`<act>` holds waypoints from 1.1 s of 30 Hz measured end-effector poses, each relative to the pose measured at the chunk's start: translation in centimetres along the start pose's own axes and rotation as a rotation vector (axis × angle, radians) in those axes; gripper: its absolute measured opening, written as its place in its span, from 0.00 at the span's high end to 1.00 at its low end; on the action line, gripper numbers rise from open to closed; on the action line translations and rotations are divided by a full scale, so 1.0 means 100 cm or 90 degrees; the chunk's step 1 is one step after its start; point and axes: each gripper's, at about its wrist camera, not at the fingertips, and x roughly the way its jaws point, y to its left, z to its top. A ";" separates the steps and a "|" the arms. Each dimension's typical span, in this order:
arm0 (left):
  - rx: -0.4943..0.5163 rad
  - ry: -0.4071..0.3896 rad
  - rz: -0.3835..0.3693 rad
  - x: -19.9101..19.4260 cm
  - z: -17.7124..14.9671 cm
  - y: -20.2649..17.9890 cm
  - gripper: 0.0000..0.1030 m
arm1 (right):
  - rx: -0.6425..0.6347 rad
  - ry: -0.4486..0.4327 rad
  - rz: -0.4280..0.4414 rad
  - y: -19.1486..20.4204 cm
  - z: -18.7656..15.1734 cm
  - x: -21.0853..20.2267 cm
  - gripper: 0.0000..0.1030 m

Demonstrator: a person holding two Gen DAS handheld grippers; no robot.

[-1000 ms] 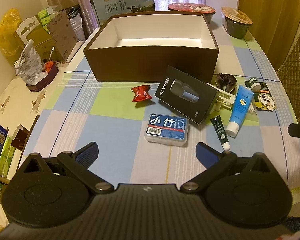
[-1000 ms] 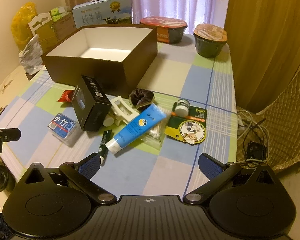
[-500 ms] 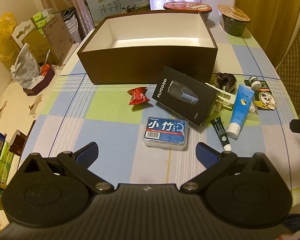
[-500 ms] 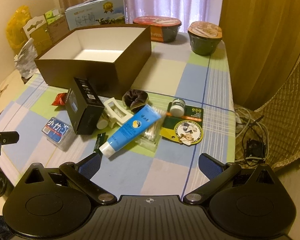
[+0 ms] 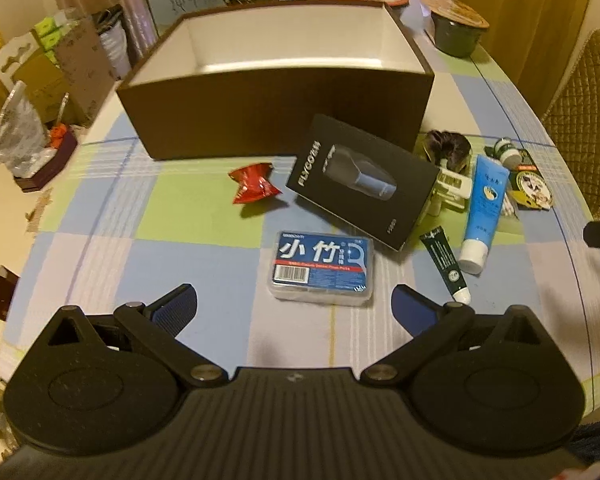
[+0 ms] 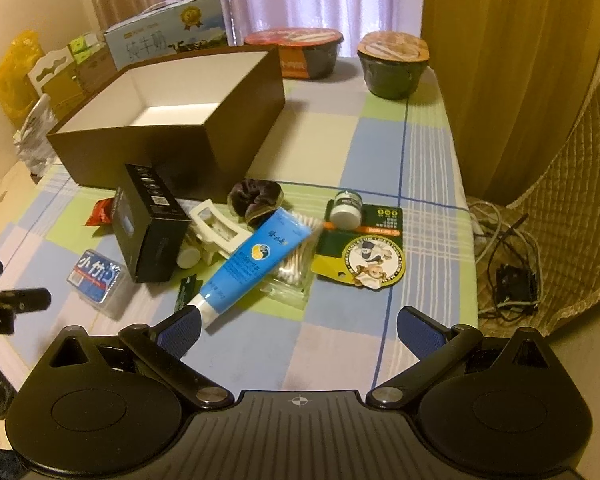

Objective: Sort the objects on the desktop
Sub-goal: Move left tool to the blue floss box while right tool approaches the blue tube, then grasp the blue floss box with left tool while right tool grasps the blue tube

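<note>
**Both tongs open above a counter not yet sorted**

On the checked cloth of the counter (image 5: 100,264), all the small objects lie loose in front of the open brown box (image 5: 276,120), and the box shows only its white inside. The left tongs (image 5: 294,306) hover with the two blue pads wide apart and hold nothing. Just ahead of them lies the floss pick case (image 5: 323,268), flat, with its blue label up. The right tongs (image 6: 298,326) are also spread and empty; their left pad is near the white cap of the blue tube (image 6: 254,258), perhaps touching it, but the view does not settle this.

The step in hand seems to be the first pick, and for the left side the floss pick case is the likely choice. It is low and wide, so the tongs should come down straight over it, one pad on each long side, and close only when the pads are beside its walls, not on top of the label. The plastic looks smooth, so a firm and level grip is probably needed.

The black shaver box (image 5: 362,178) leans just behind it, with one corner close, so the approach should stay on the near side. The red wrapper (image 5: 252,184) lies apart and is no obstacle.

On the right, the blue tube rests across the cotton swabs (image 6: 296,258) and beside the white clip (image 6: 216,232); lifting it by the middle may disturb them less.
</note>
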 end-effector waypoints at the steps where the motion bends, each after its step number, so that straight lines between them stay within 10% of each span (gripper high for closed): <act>1: 0.002 0.001 -0.004 0.004 -0.001 0.000 0.01 | 0.004 0.001 0.000 -0.002 0.000 0.002 0.02; 22: 0.094 0.029 -0.031 0.094 0.010 -0.019 0.01 | 0.085 0.053 -0.024 -0.035 -0.013 0.032 0.02; 33: 0.093 0.021 -0.038 0.100 0.012 -0.014 0.18 | 0.113 0.060 -0.020 -0.050 -0.011 0.044 0.02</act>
